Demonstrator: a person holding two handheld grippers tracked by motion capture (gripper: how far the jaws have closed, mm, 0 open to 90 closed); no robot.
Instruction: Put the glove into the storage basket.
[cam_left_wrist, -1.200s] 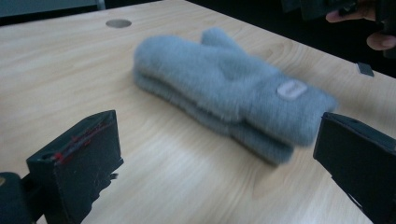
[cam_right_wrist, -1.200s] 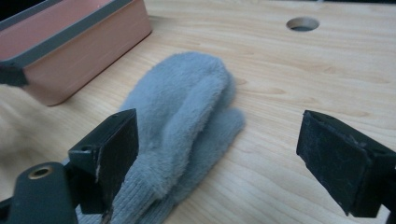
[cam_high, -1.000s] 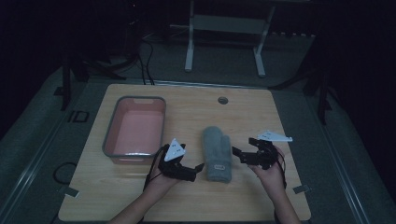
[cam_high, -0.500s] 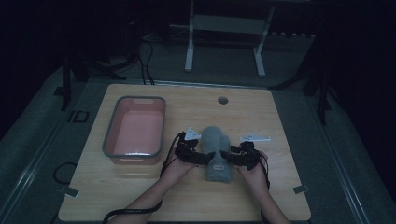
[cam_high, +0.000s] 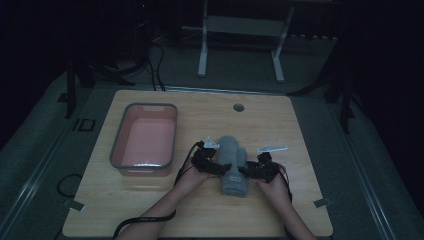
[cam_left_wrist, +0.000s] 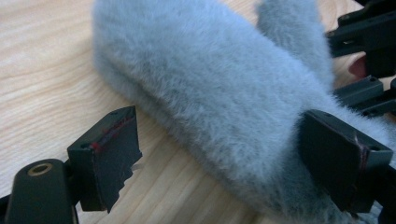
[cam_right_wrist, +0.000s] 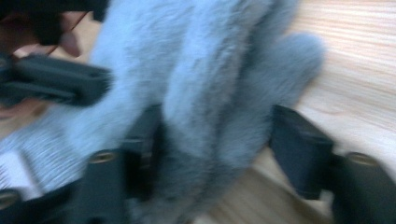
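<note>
**High view: two grippers close in on a grey fuzzy glove**

High view shows both hands meeting at the near middle of the wooden counter (cam_high: 300, 130), one gripper on each side of a grey fuzzy glove (cam_high: 234, 165) that lies flat on the wood. The left gripper (cam_high: 216, 167) presses in from the glove's left flank, the right gripper (cam_high: 248, 171) from its right flank, so the glove sits between the two tools and touches both. A pink tub with a grey rim (cam_high: 116, 150) stands beyond the left gripper's outer side, well apart from the glove.

Left gripper view looks along its own jaws, which stand apart and have just been closing. The glove's body runs across between them: one jaw is sunk into the fur at the cuff end, while the other jaw hangs over bare wood, clear of the fabric. The pads do not pinch the glove yet. Past the glove, the other gripper's black parts show at the far edge.

Right gripper view is blurred. Its jaws have also just been closing, and a thick fold of the glove fills the gap between them. Fur lies against both inner faces, though the blur hides whether the pads truly press on it.
</note>
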